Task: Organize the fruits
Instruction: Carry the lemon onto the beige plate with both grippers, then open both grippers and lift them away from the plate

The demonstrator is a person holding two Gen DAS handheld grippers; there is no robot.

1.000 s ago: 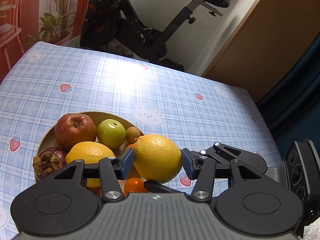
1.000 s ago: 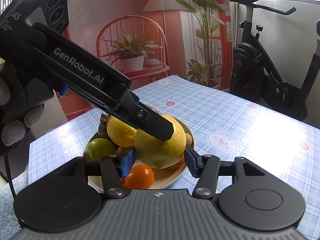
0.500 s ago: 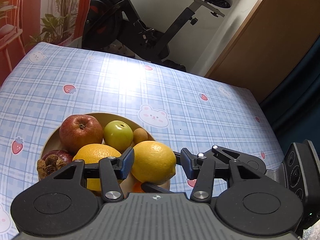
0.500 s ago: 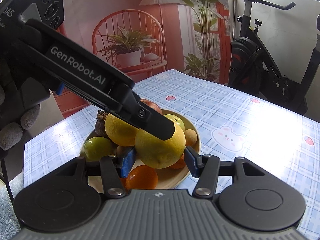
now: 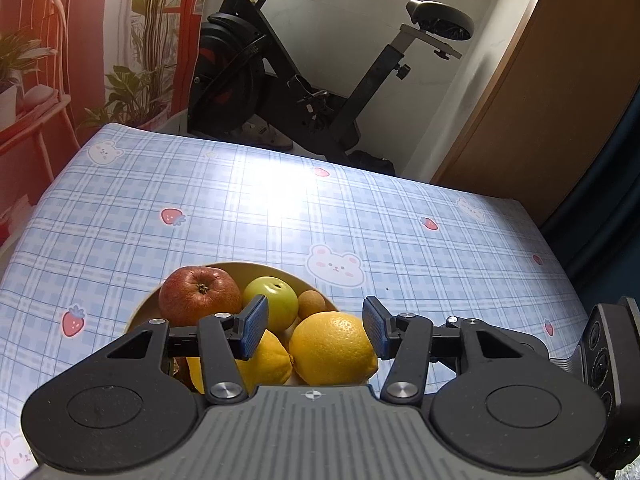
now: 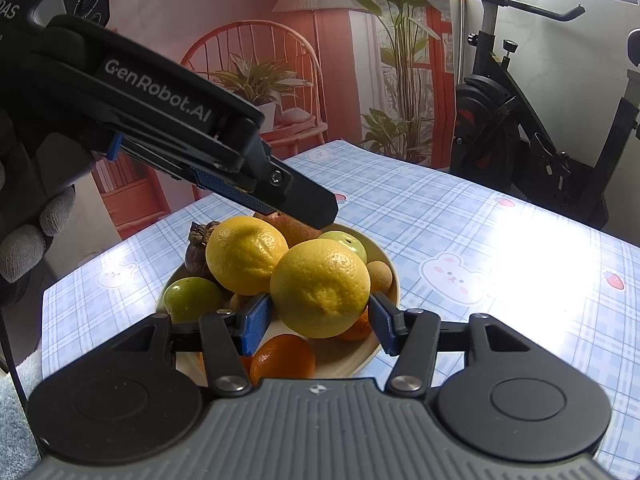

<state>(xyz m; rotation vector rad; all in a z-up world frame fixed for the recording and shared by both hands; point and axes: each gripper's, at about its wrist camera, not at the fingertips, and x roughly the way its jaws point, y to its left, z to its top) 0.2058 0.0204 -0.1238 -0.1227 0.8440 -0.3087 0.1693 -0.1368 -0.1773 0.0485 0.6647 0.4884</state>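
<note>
Placement is judged under way: a lemon (image 6: 320,288) is pinched by the right gripper (image 6: 320,322) over the bowl (image 6: 384,344); the left gripper (image 5: 314,328), spreading and empty, hovers above. Release is called for next.

**Textures on the fruit table**

We see a glossy, smooth tablecloth (image 5: 360,208) throwing back a hard white glare. The bowl (image 6: 384,344) looks glazed and satiny. The front lemon (image 6: 320,288) shows pebbled, faintly shiny rind; the red apple (image 5: 198,296) is waxy, the green apple (image 5: 274,300) sleek. The mangosteen (image 6: 196,252) looks dull and leathery. The right gripper (image 6: 320,320) is matt black plastic with bright metal pins, ribbed grey housing, textured blue pads (image 6: 256,322).
</note>
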